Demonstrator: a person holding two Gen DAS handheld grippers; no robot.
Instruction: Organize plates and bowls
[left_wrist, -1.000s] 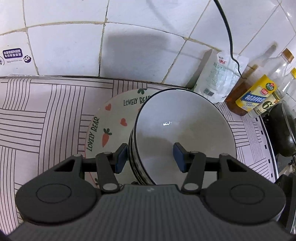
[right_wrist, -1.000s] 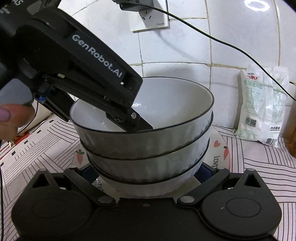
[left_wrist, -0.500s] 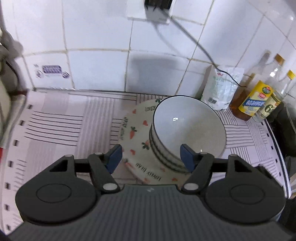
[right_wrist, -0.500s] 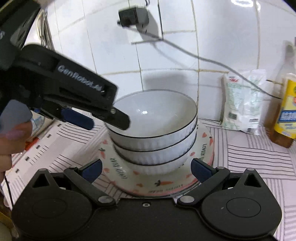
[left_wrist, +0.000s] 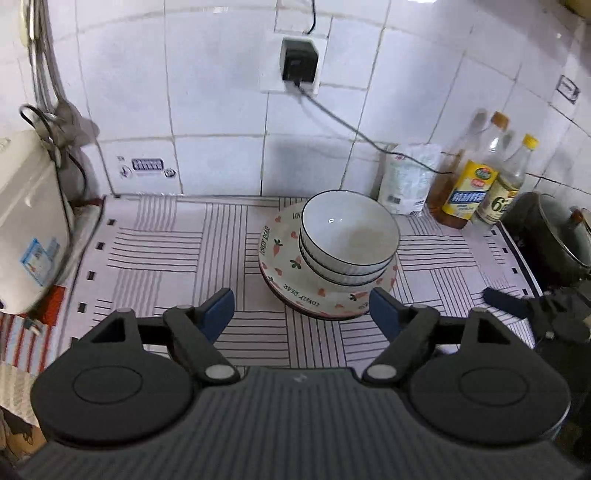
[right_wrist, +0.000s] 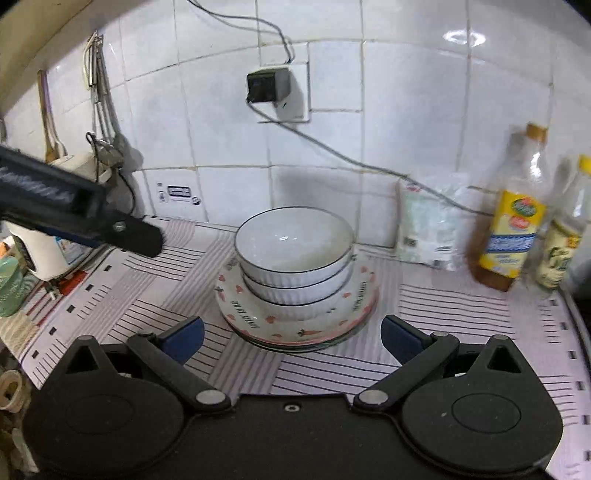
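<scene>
White appliance, one, at the counter's left end. Striped counter mat, one, under everything. Left gripper, one: blue-padded jaws spread wide, nothing between them, held above the mat short of the dishes. Stack of bowls, three, white with dark rims, nested upright. They sit on a carrot-and-heart plate marked "LOVELY BEAR", with darker plate edges under it, number unclear. The stack lies beyond both grippers, apart from every pad. Right gripper, one: jaws likewise wide and empty, the plate's near rim just ahead of the gap. White bag, one, against the tiled wall. Bottles, three, right of the bag. Lidded pot, one, far right.
</scene>
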